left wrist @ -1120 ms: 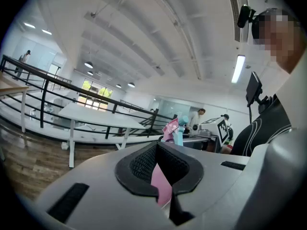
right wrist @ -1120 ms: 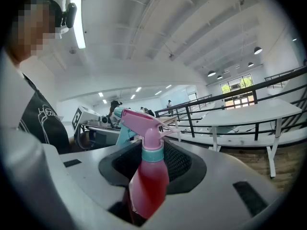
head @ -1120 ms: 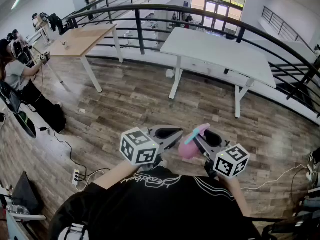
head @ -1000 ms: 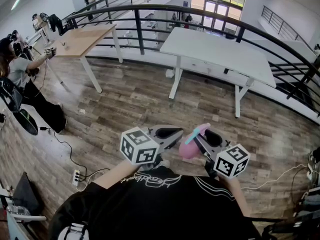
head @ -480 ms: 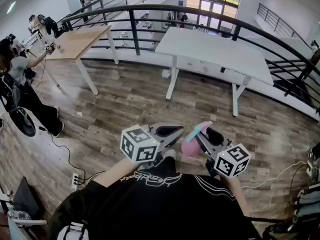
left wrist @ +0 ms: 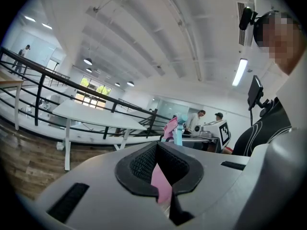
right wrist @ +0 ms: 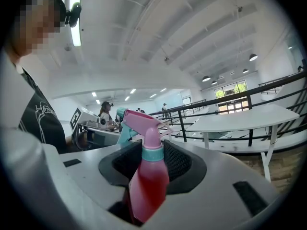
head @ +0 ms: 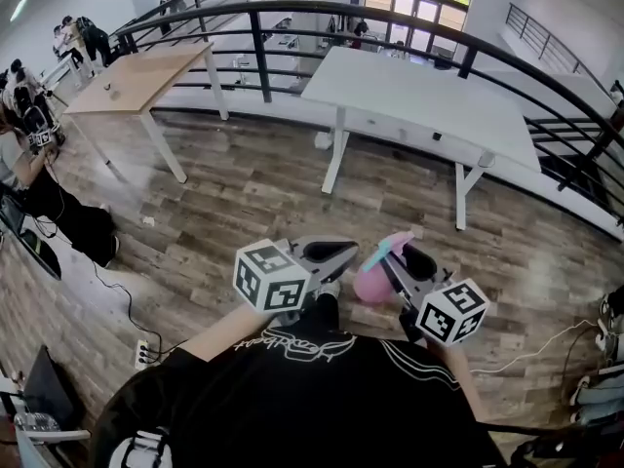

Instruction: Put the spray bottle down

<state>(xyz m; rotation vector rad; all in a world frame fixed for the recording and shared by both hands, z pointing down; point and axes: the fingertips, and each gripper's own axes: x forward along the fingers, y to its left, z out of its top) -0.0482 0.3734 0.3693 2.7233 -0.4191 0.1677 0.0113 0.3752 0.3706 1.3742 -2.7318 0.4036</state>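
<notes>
A pink spray bottle point(head: 370, 284) with a pink and teal trigger head is held above the wooden floor, close to the person's chest. My right gripper point(head: 394, 263) is shut on its body. In the right gripper view the spray bottle point(right wrist: 146, 181) stands upright between the black pads, its neck and head above the right gripper point(right wrist: 152, 163). My left gripper point(head: 343, 253) hovers just left of the bottle, jaws together with nothing held. In the left gripper view the spray bottle point(left wrist: 171, 127) shows beyond the left gripper point(left wrist: 160, 174).
A white table point(head: 419, 91) stands ahead and a wooden table point(head: 146, 71) at the far left, both before a curved black railing point(head: 292, 13). People point(head: 29, 169) work at the left edge. A power strip with cables point(head: 143, 351) lies on the floor.
Both grippers and the bottle have stayed almost in place. The head view has shifted slightly and the people at the left have moved.
</notes>
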